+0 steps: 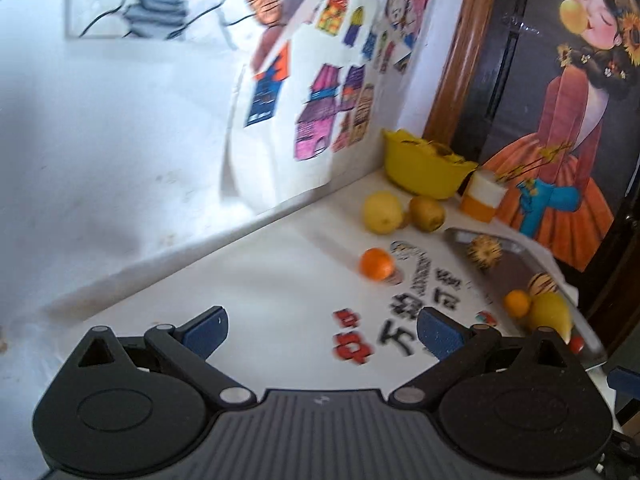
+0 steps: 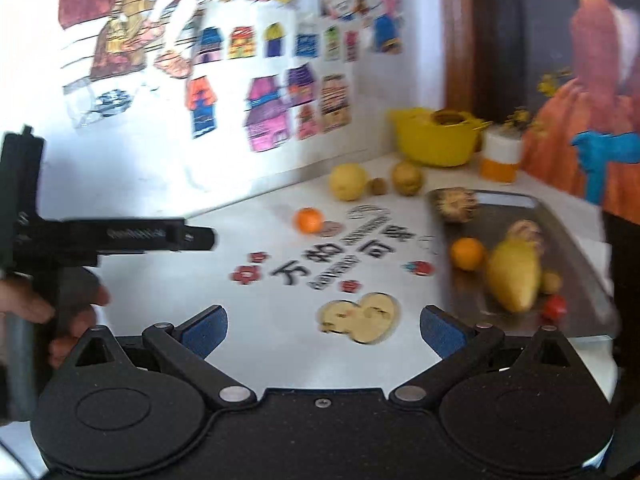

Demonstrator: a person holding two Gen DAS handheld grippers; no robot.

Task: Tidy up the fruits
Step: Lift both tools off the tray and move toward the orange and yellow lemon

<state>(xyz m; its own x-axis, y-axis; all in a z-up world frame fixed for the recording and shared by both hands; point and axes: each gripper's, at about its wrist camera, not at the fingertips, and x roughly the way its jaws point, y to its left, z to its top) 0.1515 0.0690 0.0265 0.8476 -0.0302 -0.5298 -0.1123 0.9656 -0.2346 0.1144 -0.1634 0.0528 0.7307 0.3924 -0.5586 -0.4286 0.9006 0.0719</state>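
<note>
Loose on the white tabletop lie an orange [image 1: 376, 263] [image 2: 308, 219], a lemon [image 1: 383, 213] [image 2: 347, 182], a kiwi [image 1: 427, 212] [image 2: 406, 178] and a small brown nut [image 2: 377, 186]. On the right, a metal tray [image 1: 516, 266] [image 2: 576, 268] holds a spiky fruit [image 1: 485, 252] [image 2: 456, 204], a second orange [image 1: 517, 303] [image 2: 467, 254], a mango [image 1: 551, 316] [image 2: 513, 280], a striped fruit [image 1: 542, 283] and a small red fruit [image 2: 554, 306]. My left gripper [image 1: 322, 332] is open and empty, short of the fruit. Open and empty too, my right gripper [image 2: 322, 328] hovers near the tray.
A yellow bowl [image 1: 426, 170] [image 2: 436, 140] and an orange-and-white cup [image 1: 482, 196] [image 2: 500, 158] stand in the back corner. Drawings cover the wall behind. The left gripper's body [image 2: 108, 236] and a hand [image 2: 36, 304] show at the left of the right wrist view.
</note>
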